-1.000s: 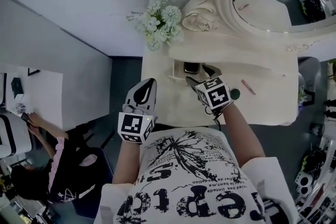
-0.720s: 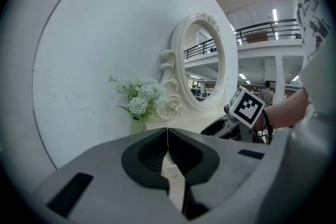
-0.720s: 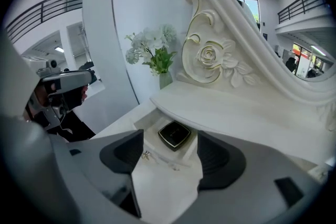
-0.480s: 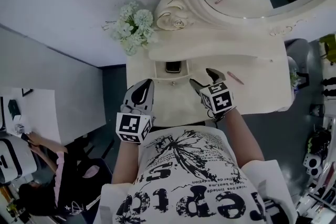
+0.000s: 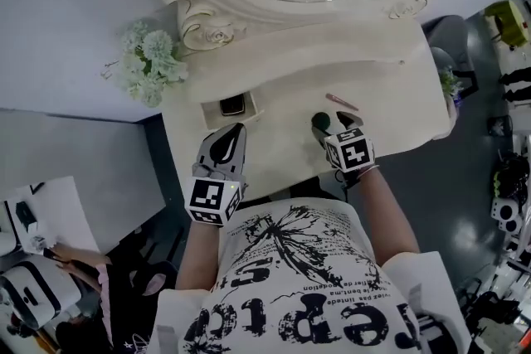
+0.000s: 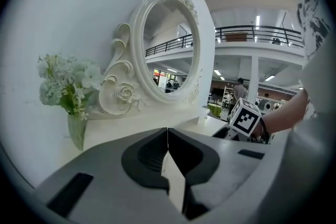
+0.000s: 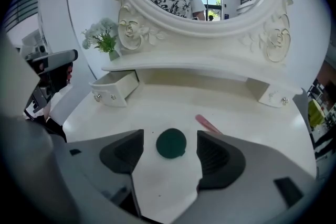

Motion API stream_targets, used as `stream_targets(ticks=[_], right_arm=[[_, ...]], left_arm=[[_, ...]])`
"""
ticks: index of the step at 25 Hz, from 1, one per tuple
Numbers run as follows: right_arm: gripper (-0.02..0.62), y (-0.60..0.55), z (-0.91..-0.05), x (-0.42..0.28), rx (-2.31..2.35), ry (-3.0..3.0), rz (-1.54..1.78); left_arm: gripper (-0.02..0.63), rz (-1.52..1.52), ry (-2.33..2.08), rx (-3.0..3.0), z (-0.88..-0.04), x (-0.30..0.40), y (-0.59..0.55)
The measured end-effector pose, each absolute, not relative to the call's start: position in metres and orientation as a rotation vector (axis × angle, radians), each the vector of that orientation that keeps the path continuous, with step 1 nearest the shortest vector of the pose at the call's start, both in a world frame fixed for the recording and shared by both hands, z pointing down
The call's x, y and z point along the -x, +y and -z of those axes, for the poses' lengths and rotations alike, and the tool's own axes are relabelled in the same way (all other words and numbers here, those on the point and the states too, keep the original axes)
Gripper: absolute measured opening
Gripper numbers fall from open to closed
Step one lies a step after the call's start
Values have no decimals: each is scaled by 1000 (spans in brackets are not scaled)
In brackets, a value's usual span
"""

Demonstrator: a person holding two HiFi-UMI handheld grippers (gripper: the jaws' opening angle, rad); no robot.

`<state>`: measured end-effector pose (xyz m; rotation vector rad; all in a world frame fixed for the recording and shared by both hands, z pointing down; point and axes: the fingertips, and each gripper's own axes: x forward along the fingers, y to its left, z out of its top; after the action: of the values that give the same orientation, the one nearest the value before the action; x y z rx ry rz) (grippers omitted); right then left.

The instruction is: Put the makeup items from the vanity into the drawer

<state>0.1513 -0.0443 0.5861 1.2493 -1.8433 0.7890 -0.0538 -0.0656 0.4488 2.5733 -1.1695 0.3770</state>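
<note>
Two items on vanity [image 5: 274,157]: green compact [image 7: 171,143], pink stick [image 7: 209,124]. Right gripper [image 7: 169,151] spread around compact; left gripper [image 6: 167,134] clenched.

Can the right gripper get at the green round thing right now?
Probably yes: the right gripper is open, and the green round item lies bare on the vanity top just ahead, between its jaws.

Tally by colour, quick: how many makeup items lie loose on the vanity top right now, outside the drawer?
green round item: 1
pink slim stick: 1
Total: 2
</note>
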Motion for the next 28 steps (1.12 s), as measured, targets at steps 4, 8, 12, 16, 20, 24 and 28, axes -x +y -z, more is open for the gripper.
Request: stream_targets(ticks=[4,8,12,16,20,24,28], right_arm=[[328,-42,-606,-156,-1222,-1832,-817],[321,-45,-622,-152,-1187,-1833,-811],[223,-47,-628,-153,-1186,-1806,-757],[103,-54,-617,-159,-1220,-1797,-693],[101,-66,-596,-158,-1250,-1816,-665],[101,-84,-568,-129,-1234,-1894,-625],[101,-106,-544,-72,-1155,-2011,-554]], left_arm=[[20,-424,-1143,-2561,-459,40,-61],[20,-461,-1150,-2537,-467,37,-58],[20,-477,-1168,-2515,-473,40,-56],[20,-465,-1191,-2511,-471,45,-59],[20,-426,-1220,-2522,-461,51,-63],[20,-394,-1270,-2518,-450,70,-62],[20,-365,-1376,-2473,-443,105,-60]])
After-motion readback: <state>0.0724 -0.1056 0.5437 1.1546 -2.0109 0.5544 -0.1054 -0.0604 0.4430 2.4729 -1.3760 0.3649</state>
